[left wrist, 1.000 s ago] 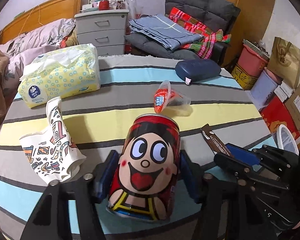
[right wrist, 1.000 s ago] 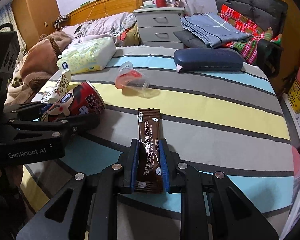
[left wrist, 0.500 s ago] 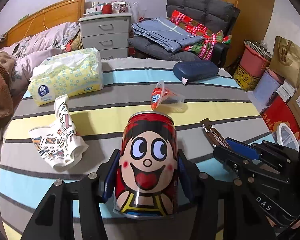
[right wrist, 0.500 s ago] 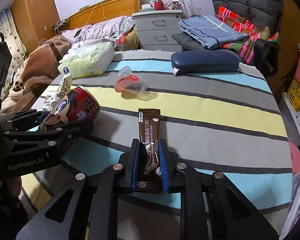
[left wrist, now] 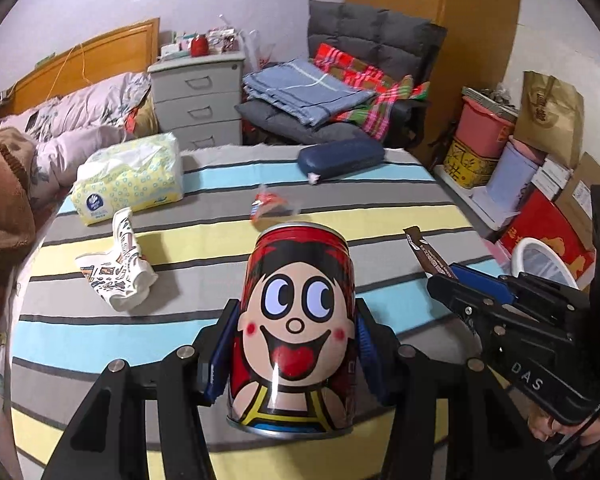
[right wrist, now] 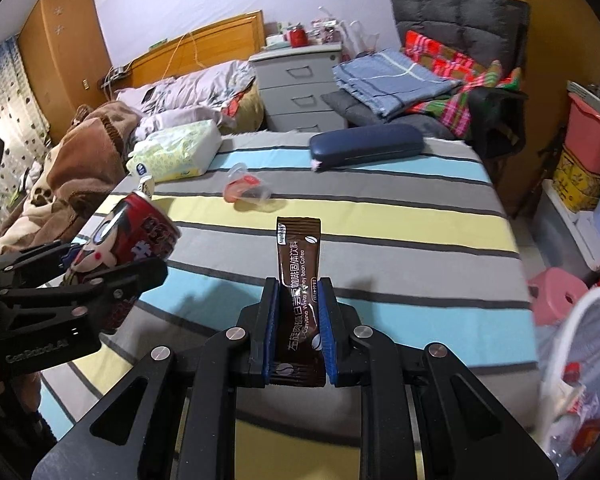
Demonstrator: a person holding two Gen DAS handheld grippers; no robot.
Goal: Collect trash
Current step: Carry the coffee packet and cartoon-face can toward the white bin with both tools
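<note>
My left gripper (left wrist: 296,332) is shut on a red cartoon-face can (left wrist: 296,320) and holds it above the striped table (left wrist: 100,336). The can also shows in the right wrist view (right wrist: 140,240). My right gripper (right wrist: 298,312) is shut on a brown coffee sachet (right wrist: 298,264), lifted off the table; the sachet also shows in the left wrist view (left wrist: 426,254). A crumpled paper cup (left wrist: 116,268) and a clear plastic cup with a red wrapper (left wrist: 268,204) lie on the table. A white bin with a clear bag (right wrist: 580,364) stands at the table's right edge.
A tissue pack (left wrist: 132,178) sits at the back left and a navy glasses case (left wrist: 342,158) at the back. A pink stool (right wrist: 560,292) and boxes stand right of the table. A bed, a drawer unit and a chair lie behind.
Both grippers have risen and pulled back from the table, lifting the can and the sachet. The white bin has come into the right wrist view.
</note>
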